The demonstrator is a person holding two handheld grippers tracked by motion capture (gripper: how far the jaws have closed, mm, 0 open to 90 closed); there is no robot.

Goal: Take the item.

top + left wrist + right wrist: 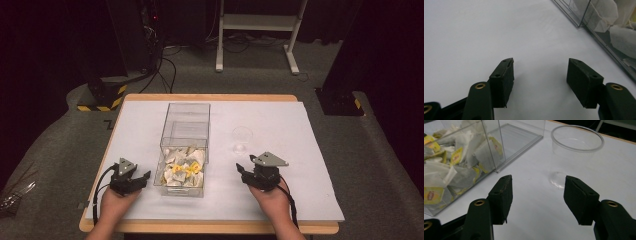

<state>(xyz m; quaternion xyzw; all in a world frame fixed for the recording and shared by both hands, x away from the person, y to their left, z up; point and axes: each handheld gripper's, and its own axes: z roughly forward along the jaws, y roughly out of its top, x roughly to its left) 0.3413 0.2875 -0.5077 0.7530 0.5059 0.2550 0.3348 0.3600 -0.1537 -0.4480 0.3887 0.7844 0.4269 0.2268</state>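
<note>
White sheeting covers the table (pixel 280 195), with a strip of wood showing along its near and far edges. In the high view a clear plastic box (pixel 186 127) stands left of the table's middle, its long side running from the near edge toward the far one; the near compartment is heaped with tea bags (pixel 184 169) bearing yellow tags, while the far compartment looks bare. To the right of the box, apart from it, stands a clear plastic cup (pixel 242 138). The left gripper (pixel 141 177) sits just beside the box's near left corner, held in a hand close to the table's near edge, jaws apart with nothing between them. The right gripper (pixel 242 169) is held near the front edge too — below the cup and well to the right of the box, jaws likewise apart and empty.

From the left gripper view, the left gripper (pixel 540 72) spreads its two black jaws over bare white sheeting; the box's wall (pixel 599 37) crosses the upper right corner with tea bags (pixel 621 37) behind it.

From the right gripper view, the right gripper (pixel 537 191) stands parted above the sheeting, gripping nothing. The cup (pixel 577 147) stands upright just beyond the jaws, toward the right one — and the box (pixel 496 150) with its tea bags (pixel 446 175) lies to the left.
</note>
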